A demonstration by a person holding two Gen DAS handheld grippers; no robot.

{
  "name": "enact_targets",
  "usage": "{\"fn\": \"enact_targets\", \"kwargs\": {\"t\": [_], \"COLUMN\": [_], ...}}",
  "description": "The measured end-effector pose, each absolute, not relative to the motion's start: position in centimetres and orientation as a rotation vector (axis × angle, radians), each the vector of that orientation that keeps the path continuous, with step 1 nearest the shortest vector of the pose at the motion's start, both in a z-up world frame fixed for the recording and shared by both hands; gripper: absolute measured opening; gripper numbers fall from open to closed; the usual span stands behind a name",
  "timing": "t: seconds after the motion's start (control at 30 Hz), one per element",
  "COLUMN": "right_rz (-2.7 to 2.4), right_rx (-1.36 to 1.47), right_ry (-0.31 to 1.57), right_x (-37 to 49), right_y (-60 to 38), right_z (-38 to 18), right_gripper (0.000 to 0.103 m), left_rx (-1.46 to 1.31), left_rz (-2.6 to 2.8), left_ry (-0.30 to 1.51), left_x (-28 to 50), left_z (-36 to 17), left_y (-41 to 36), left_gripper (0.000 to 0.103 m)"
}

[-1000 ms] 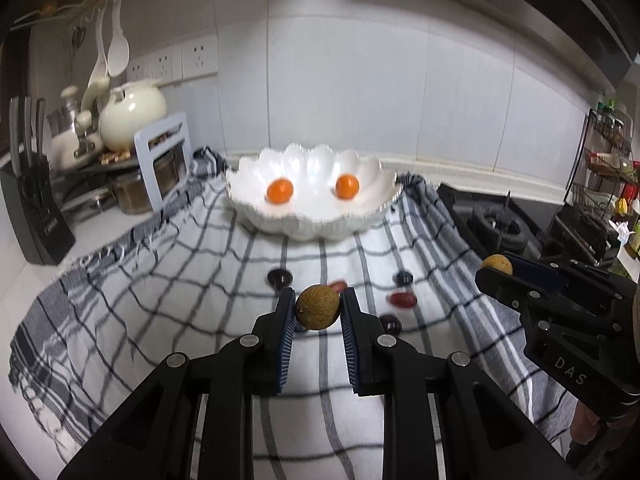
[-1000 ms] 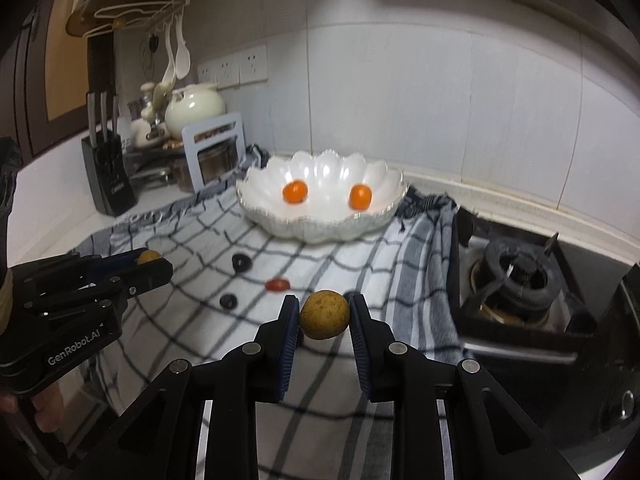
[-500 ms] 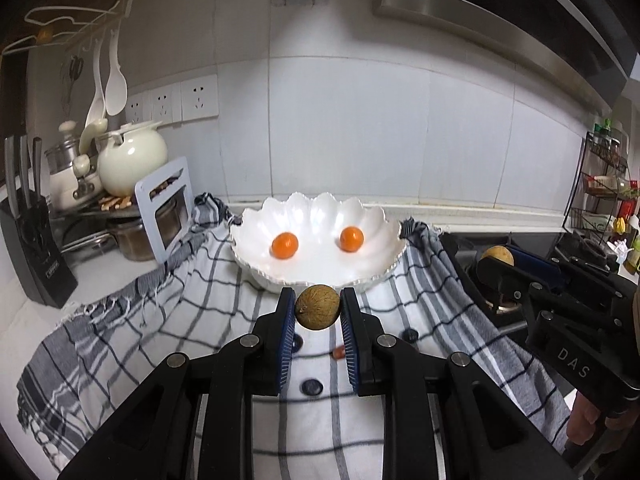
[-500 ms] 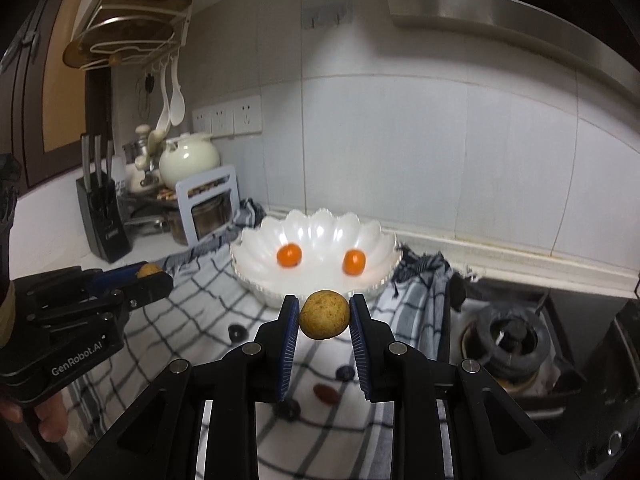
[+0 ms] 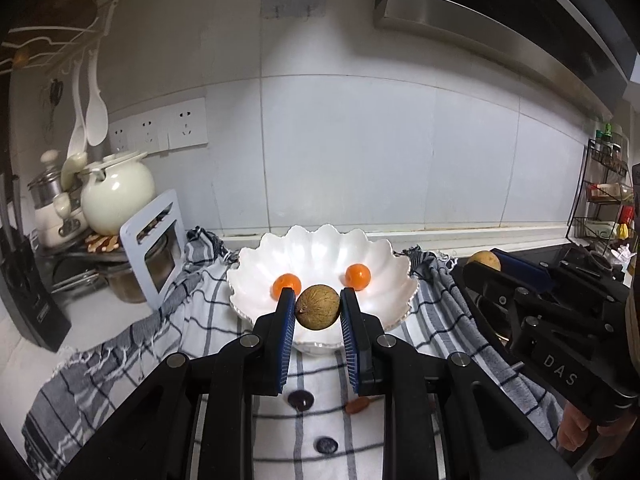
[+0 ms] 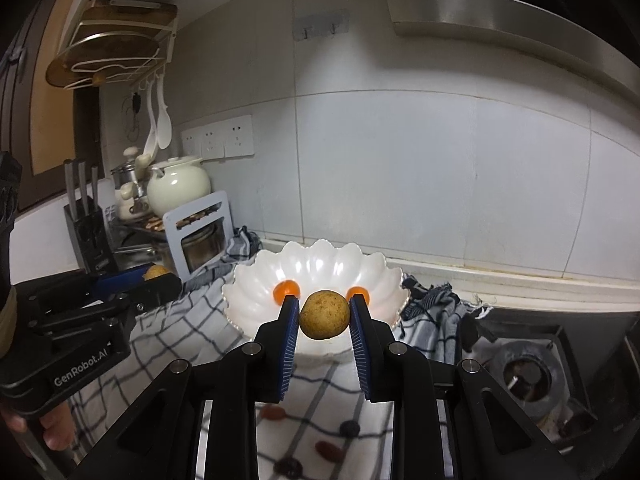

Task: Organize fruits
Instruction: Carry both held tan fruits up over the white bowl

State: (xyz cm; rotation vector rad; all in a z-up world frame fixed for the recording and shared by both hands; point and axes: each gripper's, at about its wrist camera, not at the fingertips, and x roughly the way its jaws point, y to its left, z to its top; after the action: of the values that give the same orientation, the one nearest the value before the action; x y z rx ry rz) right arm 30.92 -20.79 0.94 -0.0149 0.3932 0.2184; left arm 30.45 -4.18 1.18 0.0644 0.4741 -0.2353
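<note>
My left gripper (image 5: pixel 318 308) is shut on a brown round fruit (image 5: pixel 318 306) and holds it in the air in front of the white scalloped bowl (image 5: pixel 256 268). Two small orange fruits (image 5: pixel 286 282) (image 5: pixel 357 276) lie in the bowl. My right gripper (image 6: pixel 324 315) is shut on a tan round fruit (image 6: pixel 324 314), also raised in front of the bowl (image 6: pixel 248 292). Each gripper shows in the other's view, the right one (image 5: pixel 482 266) at the right and the left one (image 6: pixel 158 276) at the left. Small dark and red fruits (image 5: pixel 301 400) (image 5: pixel 357 405) (image 6: pixel 273 413) lie on the checked cloth (image 5: pixel 132 344).
A gas stove (image 6: pixel 524 372) stands right of the cloth. A knife block (image 6: pixel 88 232), a cream pot (image 6: pixel 180 188) and a blue-grey stand (image 6: pixel 200 228) crowd the back left. A spice rack (image 5: pixel 604 200) stands at the far right. A range hood (image 5: pixel 500 28) hangs above.
Both grippers have risen and moved toward the bowl, each still holding its fruit. The cloth and loose fruits have dropped lower in both views.
</note>
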Motion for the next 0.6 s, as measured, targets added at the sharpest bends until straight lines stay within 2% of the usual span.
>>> {"fn": "enact_targets", "kwargs": {"t": [0.6], "right_rz": [0.191], "right_rx": [-0.022], "right_ry": [0.461], "right_x": [38.4], "right_y": [-20.0], "right_z": [0.1], "right_gripper": [0.027], "left_rx": [0.076], "left_rz": [-0.211], "left_ry": [0.546], "left_x": [38.5], "left_z": [0.4], "left_y": [-4.5], "left_gripper": [0.023]}}
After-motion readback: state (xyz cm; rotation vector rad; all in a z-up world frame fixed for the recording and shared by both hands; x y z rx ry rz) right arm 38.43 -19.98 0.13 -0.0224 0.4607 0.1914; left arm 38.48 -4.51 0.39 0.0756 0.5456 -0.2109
